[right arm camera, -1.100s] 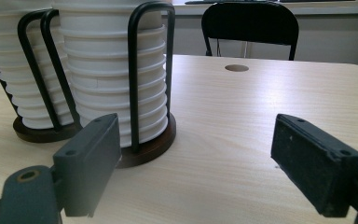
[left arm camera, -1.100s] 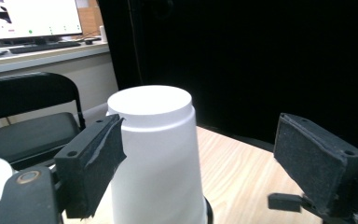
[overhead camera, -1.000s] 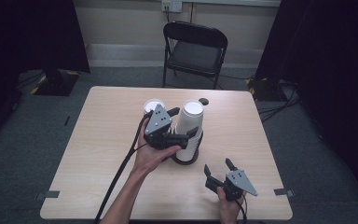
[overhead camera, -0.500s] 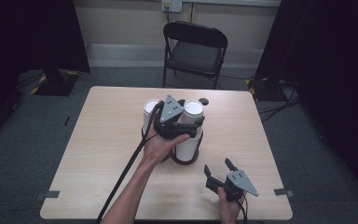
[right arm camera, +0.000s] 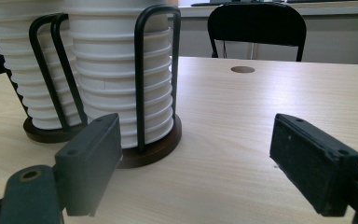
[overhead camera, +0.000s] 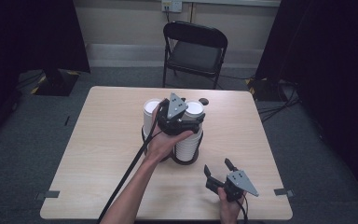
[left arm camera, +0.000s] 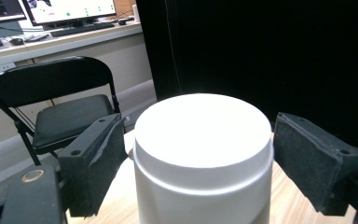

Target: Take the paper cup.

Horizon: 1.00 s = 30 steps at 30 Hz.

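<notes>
Closing on the top cup (left arm camera: 200, 154) of the right stack (overhead camera: 189, 135), the left gripper (overhead camera: 179, 116) is straddling it, pads not yet touching; the right gripper (overhead camera: 219, 171) is idling near, jaws apart

In the high view the left gripper (overhead camera: 193, 122) and the hand (overhead camera: 164, 142) holding it cover much of the two stacks of paper cups (overhead camera: 151, 112) and their black holders (overhead camera: 185, 161), so the gripper's tips are hidden. In the left gripper view the top cup (left arm camera: 201, 154) is cut off by the bottom edge, and whether the pads (left arm camera: 98, 163) touch it cannot be told. In the right gripper view the stack tops run past the upper edge.
</notes>
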Tool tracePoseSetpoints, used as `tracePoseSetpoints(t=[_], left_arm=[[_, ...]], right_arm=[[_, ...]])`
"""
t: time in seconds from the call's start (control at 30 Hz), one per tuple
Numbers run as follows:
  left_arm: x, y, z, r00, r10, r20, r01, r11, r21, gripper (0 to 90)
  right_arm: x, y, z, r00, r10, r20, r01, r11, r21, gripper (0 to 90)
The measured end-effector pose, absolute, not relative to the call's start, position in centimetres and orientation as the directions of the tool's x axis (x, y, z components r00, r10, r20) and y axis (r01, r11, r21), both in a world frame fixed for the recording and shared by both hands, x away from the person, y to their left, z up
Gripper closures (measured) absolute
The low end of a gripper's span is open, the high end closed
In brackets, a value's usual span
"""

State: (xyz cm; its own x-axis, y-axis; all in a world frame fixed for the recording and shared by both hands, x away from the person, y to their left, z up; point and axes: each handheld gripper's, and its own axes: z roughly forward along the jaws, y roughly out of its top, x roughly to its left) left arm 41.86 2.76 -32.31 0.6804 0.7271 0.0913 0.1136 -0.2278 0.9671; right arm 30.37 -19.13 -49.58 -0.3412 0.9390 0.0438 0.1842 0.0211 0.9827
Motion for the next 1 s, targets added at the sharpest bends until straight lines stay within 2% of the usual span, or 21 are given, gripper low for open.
tracePoseSetpoints(t=[0.37, 0.53, 0.77, 1.0], left_arm=[[42.6, 2.2, -33.0, 0.699, 0.713, 0.05, 0.171, -0.234, 0.957, 19.4], [42.8, 2.0, -33.2, 0.697, 0.714, 0.066, 0.179, -0.262, 0.948, 21.3], [42.8, 2.2, -32.9, 0.7, 0.713, 0.046, 0.201, -0.259, 0.945, 22.4], [42.6, 2.4, -32.7, 0.695, 0.718, 0.032, 0.178, -0.215, 0.96, 22.5]], right_arm=[[30.3, -19.2, -49.6, -0.345, 0.937, 0.051, 0.183, 0.014, 0.983, 16.1], [30.3, -19.3, -49.6, -0.343, 0.938, 0.054, 0.181, 0.01, 0.983, 16.1], [30.3, -19.3, -49.6, -0.342, 0.938, 0.053, 0.18, 0.01, 0.984, 16.1], [30.3, -19.3, -49.6, -0.341, 0.938, 0.055, 0.182, 0.008, 0.983, 15.8]])
